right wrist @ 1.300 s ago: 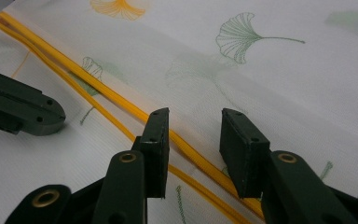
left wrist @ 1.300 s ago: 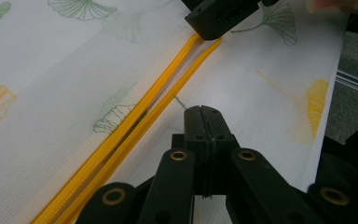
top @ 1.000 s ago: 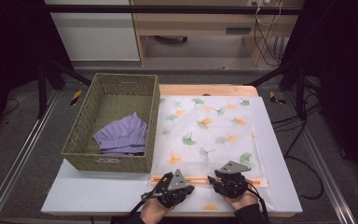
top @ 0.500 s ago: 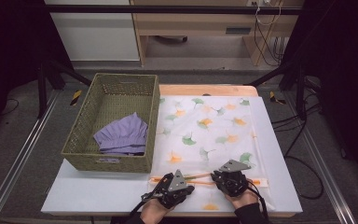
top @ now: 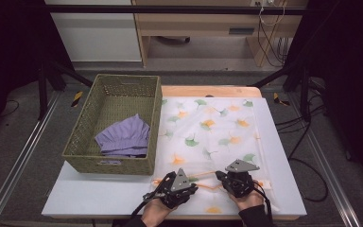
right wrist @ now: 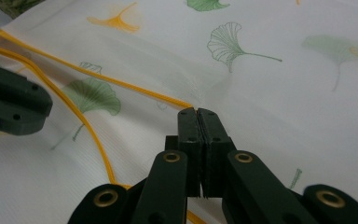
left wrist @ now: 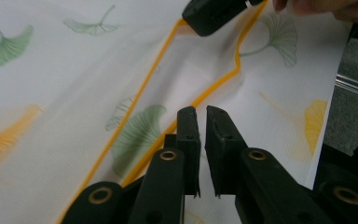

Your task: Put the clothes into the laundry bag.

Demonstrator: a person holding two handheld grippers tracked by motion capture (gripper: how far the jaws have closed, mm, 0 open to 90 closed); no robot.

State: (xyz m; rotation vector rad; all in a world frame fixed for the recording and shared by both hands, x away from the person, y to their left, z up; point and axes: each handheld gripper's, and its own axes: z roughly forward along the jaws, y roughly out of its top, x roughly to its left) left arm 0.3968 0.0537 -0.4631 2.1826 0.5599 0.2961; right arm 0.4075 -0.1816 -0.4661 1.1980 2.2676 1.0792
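Note:
A white cloth (top: 217, 123) printed with green and orange ginkgo leaves lies spread on the table, its orange hem along the near edge. My left gripper (top: 197, 181) rests on that hem. Its jaws (left wrist: 201, 112) have just been opening and stand slightly apart over the cloth (left wrist: 74, 70), with nothing pinched between them. My right gripper (top: 219, 175) sits close beside it. Its jaws (right wrist: 198, 112) have just been closing and are pressed together where the orange hem of the cloth (right wrist: 284, 93) runs into the tips and puckers.
A green woven basket (top: 123, 82) stands left of the cloth with a folded purple cloth (top: 125, 137) inside. Bare white table (top: 99, 194) lies in front of the basket. A metal frame and cables surround the table on the floor.
Both hands stay at the near hem. The short stretch of hem between the two grippers looks slightly more raised than a second ago.

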